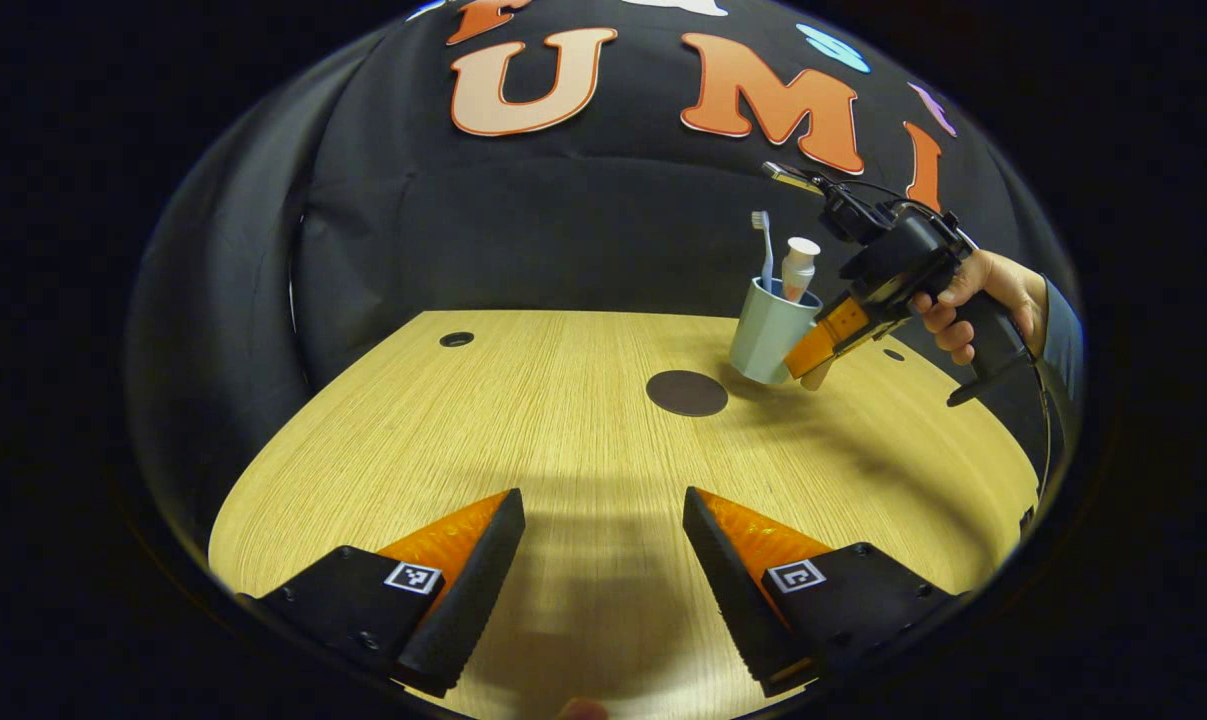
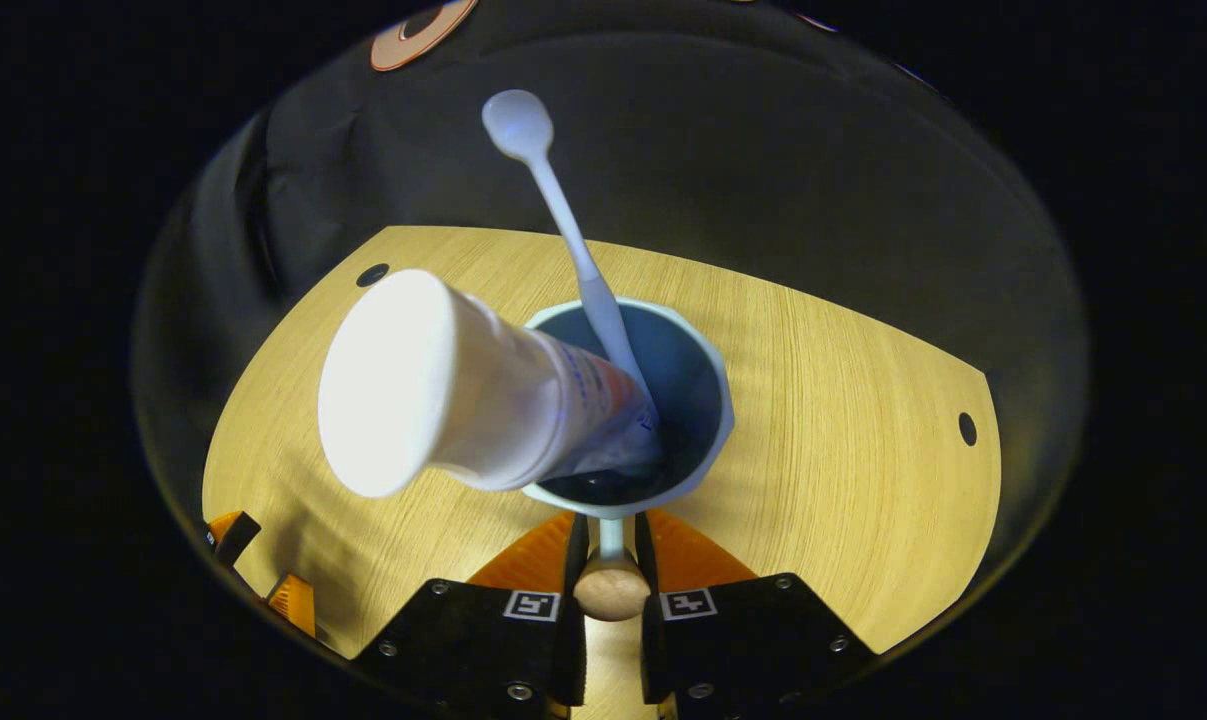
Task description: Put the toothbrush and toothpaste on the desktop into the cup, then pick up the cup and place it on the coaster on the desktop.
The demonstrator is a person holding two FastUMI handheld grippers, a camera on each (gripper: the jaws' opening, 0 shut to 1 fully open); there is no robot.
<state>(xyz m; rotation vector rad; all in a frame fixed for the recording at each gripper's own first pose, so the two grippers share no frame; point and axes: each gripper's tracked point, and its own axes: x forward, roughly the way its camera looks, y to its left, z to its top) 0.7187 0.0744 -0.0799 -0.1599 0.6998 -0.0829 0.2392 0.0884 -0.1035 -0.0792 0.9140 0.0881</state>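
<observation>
A pale blue-green cup [image 1: 763,340] hangs tilted just right of the dark round coaster [image 1: 686,392], with a shadow under it. A blue toothbrush [image 1: 764,248] and a white toothpaste tube [image 1: 798,268] stand in it. My right gripper [image 1: 811,352], held by a hand [image 1: 968,295], is shut on the cup's side. In the right gripper view I look down into the cup [image 2: 715,400]: the toothpaste [image 2: 443,390] leans left, the toothbrush [image 2: 553,190] points away, and my right gripper [image 2: 611,535] pinches the thin handle. My left gripper [image 1: 603,530] is open over the near table.
The wooden table [image 1: 523,430] has small cable holes at the back left [image 1: 456,339] and right [image 1: 893,354]. Black cloth walls close in behind it. The left gripper's fingers [image 2: 253,570] show at the lower left of the right gripper view.
</observation>
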